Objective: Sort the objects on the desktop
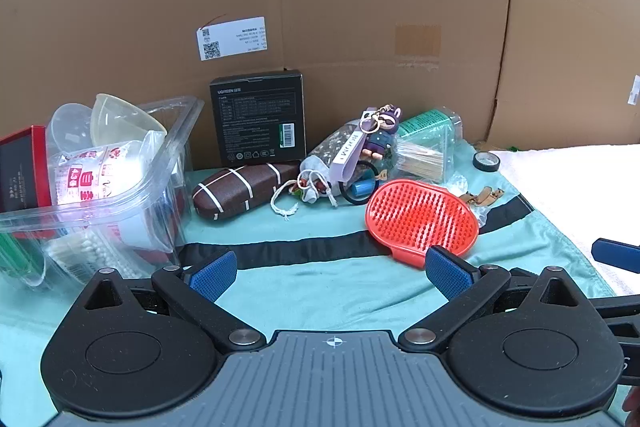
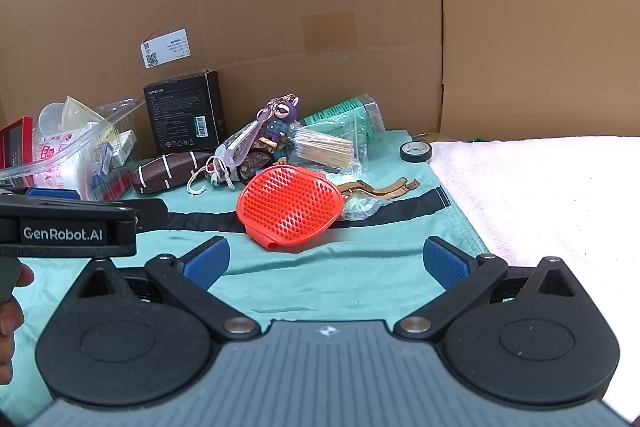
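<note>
Black box (image 1: 258,119) reads "UGREEN"; left gripper (image 2: 68,223) reads "GenRobot.AI".

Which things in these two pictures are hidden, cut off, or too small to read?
- Red box: cut by the left edge, both wrist views.
- White label on the cardboard: print too small, both views.
- Cotton swabs: blurred behind the clear bin wall, left wrist view.
- Blue cylinder: mostly hidden by the keychain, left wrist view.

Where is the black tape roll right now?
The black tape roll sits at the teal cloth's far right edge, beside the white towel.
</note>
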Available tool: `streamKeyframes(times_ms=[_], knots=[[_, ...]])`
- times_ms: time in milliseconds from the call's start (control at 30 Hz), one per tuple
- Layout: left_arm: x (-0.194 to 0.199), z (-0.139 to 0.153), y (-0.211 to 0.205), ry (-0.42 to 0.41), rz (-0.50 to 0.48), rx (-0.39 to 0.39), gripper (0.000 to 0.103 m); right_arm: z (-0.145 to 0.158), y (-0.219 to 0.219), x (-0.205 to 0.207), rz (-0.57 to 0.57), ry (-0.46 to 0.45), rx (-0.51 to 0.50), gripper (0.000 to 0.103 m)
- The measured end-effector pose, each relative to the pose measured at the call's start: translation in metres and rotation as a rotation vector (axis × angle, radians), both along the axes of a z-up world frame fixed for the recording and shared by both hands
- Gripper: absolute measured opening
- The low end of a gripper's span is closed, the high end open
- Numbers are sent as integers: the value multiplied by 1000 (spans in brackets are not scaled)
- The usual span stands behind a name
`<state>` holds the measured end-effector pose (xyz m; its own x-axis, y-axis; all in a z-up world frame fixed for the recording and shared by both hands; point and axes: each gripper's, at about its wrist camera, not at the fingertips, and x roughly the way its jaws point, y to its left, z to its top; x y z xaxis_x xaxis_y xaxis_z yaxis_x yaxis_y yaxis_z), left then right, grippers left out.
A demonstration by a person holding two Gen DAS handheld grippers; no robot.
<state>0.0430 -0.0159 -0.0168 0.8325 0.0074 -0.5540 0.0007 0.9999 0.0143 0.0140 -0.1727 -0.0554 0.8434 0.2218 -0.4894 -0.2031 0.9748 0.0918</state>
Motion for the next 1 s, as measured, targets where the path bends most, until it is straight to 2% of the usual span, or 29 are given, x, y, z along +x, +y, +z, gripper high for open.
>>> streamKeyframes(times_ms=[1000], knots=[[32, -14, 5, 58, 16, -13, 103, -12, 6, 33, 14, 51, -15, 103]])
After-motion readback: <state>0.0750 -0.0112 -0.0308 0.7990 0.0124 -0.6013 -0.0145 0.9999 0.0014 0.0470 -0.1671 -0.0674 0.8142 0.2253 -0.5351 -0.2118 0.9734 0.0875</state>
